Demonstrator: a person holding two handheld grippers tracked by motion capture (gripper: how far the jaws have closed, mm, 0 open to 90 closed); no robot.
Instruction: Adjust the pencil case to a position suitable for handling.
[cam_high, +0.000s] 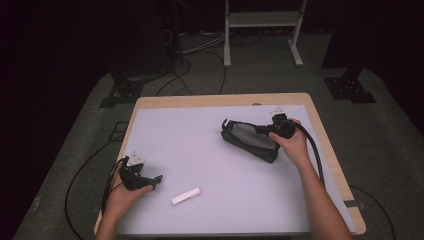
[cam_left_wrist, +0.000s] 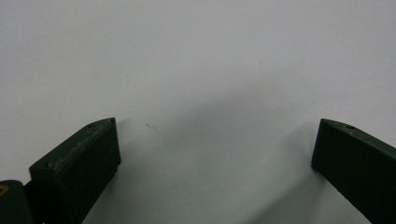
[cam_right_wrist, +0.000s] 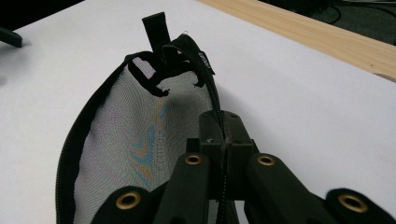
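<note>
A black mesh pouch (cam_high: 248, 140) lies at the right of the white table top. In the right gripper view the pouch (cam_right_wrist: 140, 140) has a grey mesh side and a zipper along its upper edge. My right gripper (cam_right_wrist: 226, 135) is shut on that zipper edge, and in the high view the right gripper (cam_high: 264, 130) sits at the pouch's far side. My left gripper (cam_high: 159, 178) rests near the front left of the table, its jaws wide apart over bare surface, the left gripper (cam_left_wrist: 215, 140) holding nothing. A small white block (cam_high: 186, 196) lies just right of it.
The wooden table rim (cam_high: 330, 150) runs along the right and far sides. Cables trail from both grippers off the table edges. A white frame (cam_high: 262, 30) and dark stands are on the floor beyond.
</note>
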